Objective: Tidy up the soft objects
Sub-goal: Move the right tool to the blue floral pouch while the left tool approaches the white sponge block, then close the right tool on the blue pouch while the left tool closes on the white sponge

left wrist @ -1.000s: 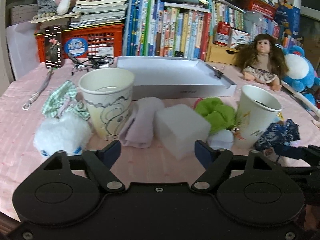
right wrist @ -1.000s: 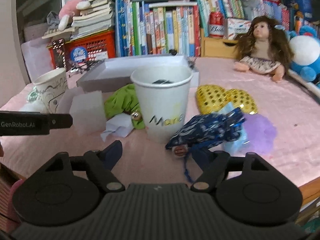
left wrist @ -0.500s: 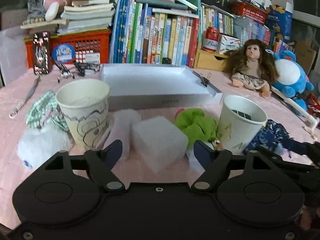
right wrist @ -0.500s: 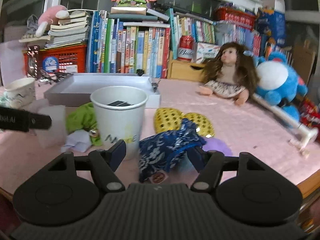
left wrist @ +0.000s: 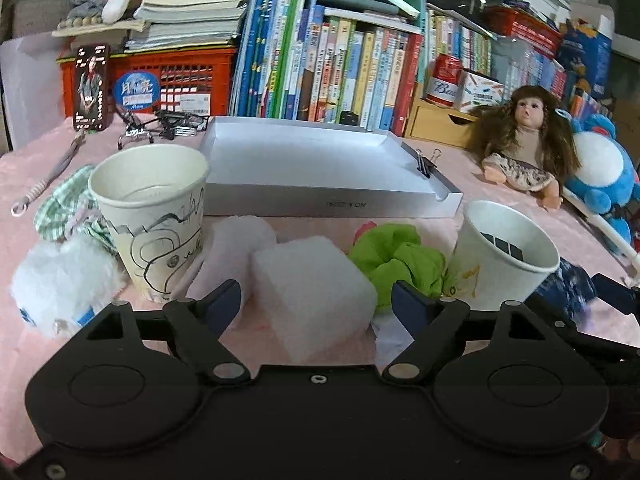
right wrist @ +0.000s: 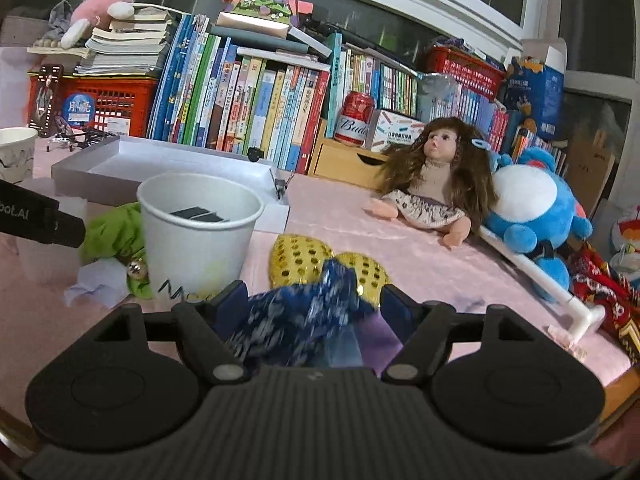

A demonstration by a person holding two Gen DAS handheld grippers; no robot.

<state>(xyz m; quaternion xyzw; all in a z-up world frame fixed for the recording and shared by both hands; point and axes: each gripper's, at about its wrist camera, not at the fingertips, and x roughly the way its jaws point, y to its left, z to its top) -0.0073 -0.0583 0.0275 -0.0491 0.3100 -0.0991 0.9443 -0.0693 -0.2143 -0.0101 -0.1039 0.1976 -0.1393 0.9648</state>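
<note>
White foam block [left wrist: 316,292] on pink cloth, green scrunchie [left wrist: 396,260] beside, blue floral pouch [right wrist: 296,320] crumpled

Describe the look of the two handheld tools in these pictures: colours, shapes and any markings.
Both are black plastic with two round discs, angled link arms with silver pivot screws and dark blue finger pads. The left tool has a smooth body; the right tool has a ribbed grey-black body. White lettering ending "bot.AI" shows on the left tool's side.

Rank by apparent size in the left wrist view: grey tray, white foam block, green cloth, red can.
1. grey tray
2. white foam block, though its nearness to the camera inflates it
3. green cloth
4. red can, far back, so its true size against the cloth is unsure
</note>
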